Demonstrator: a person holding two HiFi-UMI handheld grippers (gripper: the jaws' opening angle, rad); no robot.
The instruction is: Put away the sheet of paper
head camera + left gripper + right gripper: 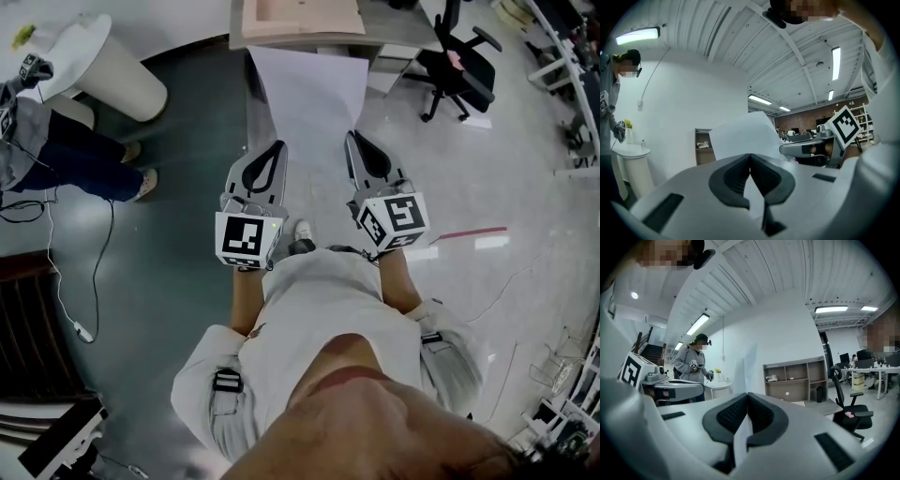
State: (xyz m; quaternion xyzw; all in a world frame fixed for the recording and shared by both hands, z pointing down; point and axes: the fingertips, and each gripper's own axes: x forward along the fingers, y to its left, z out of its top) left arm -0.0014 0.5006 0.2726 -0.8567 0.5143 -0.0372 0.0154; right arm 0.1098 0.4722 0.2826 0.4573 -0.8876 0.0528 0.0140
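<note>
A white sheet of paper (309, 89) hangs stretched between my two grippers above the floor. My left gripper (278, 145) is shut on the sheet's left edge, my right gripper (352, 138) on its right edge. Both point level, away from me. In the left gripper view the sheet (740, 136) rises from the closed jaws of the left gripper (750, 155), and the other gripper's marker cube (844, 123) shows at the right. In the right gripper view the sheet (749, 364) appears nearly edge-on, pinched in the right gripper (747, 395).
Ahead stands a wooden desk (295, 19) with a shelf unit (794, 380) behind it. A black office chair (455, 70) is at the upper right. At the upper left a person (56, 159) stands by a round white table (89, 56). A cable (80, 281) lies on the floor at the left.
</note>
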